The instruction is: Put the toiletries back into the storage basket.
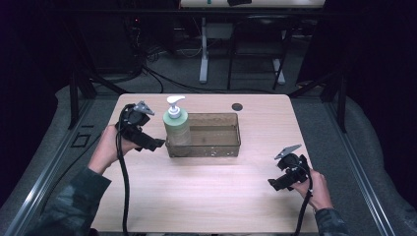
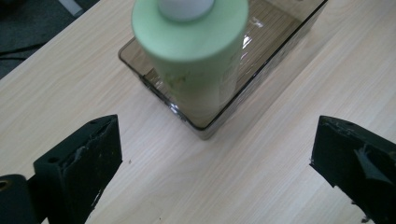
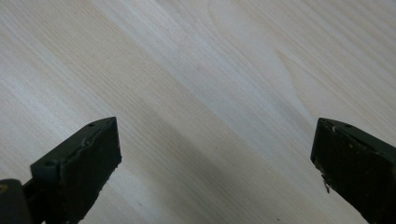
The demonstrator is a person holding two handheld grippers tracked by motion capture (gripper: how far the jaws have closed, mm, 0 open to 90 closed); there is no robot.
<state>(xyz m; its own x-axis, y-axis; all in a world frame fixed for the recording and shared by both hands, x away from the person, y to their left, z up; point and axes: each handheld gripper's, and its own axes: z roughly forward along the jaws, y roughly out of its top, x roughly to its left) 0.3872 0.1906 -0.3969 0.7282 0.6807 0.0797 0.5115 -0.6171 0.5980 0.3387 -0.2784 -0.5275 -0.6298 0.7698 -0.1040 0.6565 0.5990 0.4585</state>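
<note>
High view: pale wooden table (image 1: 196, 196) with rounded corners, seen from above, dark floor and cables beyond. Near the middle, a smoky-brown transparent plastic bin (image 1: 216, 135), rectangular and open-topped. Standing upright inside its left end, a pale green cylindrical soap bottle with a white pump head (image 1: 176, 124). Just left of the bin, the black left gripper (image 1: 147, 142), held in a hand with a camouflage-patterned sleeve, jaws aimed toward the bottle but apart from it. Well apart, near the table's right front, the black right gripper (image 1: 276, 184), held low over bare wood, nothing near it.

Left gripper view: two black jaws spread wide at the lower corners, bare wood between them, nothing gripped. Ahead, the corner of the bin (image 2: 205, 126) with the green bottle (image 2: 191, 42) inside, looked down on from above, pump top cut off at the upper edge.

Right gripper view: two black jaws spread wide over plain wood grain (image 3: 201, 93), nothing between them.

Judged progress: bottle seated in the bin and free of any grip, so the placing looks done. Likely left: drawing the left gripper clear, or, if the bottle is to come out, closing on it afresh; hard to tell which from these views.
</note>
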